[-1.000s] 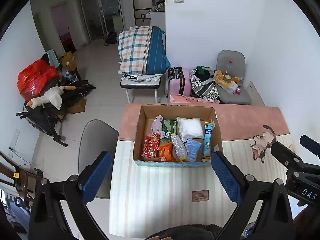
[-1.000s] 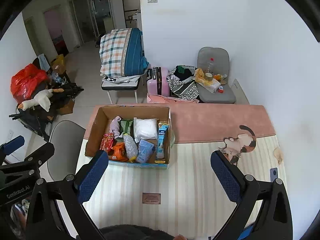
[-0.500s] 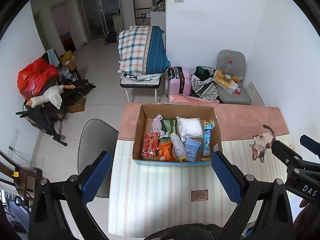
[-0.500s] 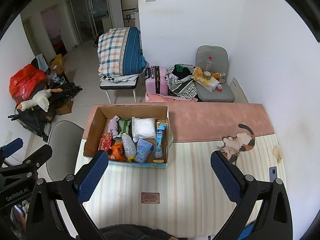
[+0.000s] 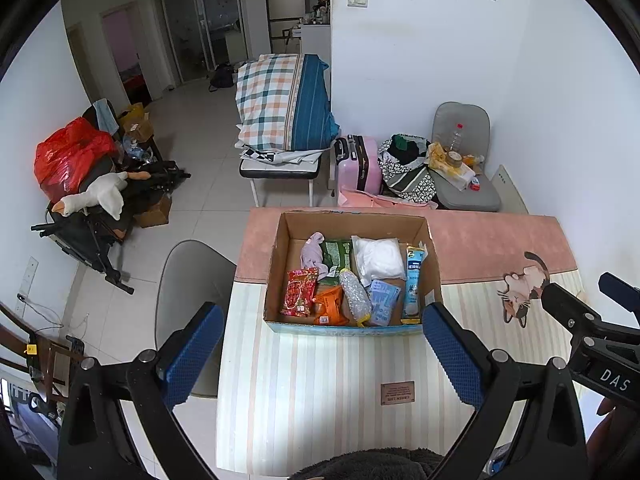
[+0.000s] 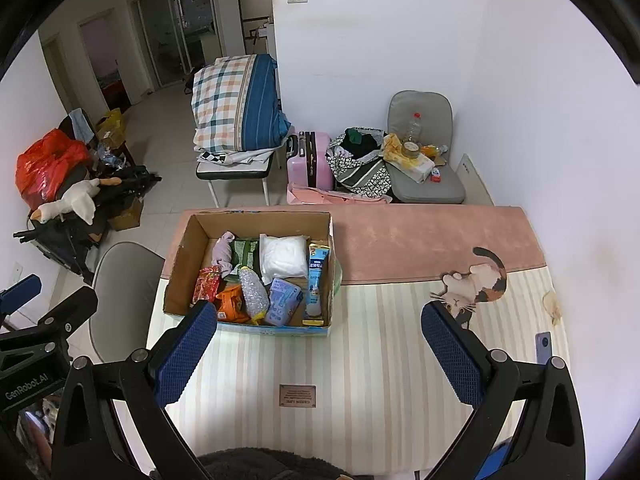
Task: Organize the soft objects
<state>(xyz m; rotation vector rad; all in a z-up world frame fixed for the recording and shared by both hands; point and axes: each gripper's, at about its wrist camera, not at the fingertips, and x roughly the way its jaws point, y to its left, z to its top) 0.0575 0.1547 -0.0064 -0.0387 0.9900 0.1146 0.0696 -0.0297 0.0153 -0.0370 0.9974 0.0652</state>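
Both tools hang high above the desk, looking down on it. The left tool has its blue-padded jaws spread wide and holds nothing; the right tool is likewise wide open with nothing between its jaws. On the striped mat that covers the desk stands an open cardboard box, toward the desk's far left part, straddling the line where the striped half meets the pink half. Inside the box lie the soft things, packed close together: a pale lilac cloth in the far left corner, a green packet beside it, a white padded bag to the right, a red snack bag and an orange packet at the near left, a clear crinkled bottle in the middle, a light blue pack, and a tall blue-and-white tube pack leaning on the right wall. A cat picture is printed on the mat well to the right of the box. A grey chair stands beside the desk's left edge.
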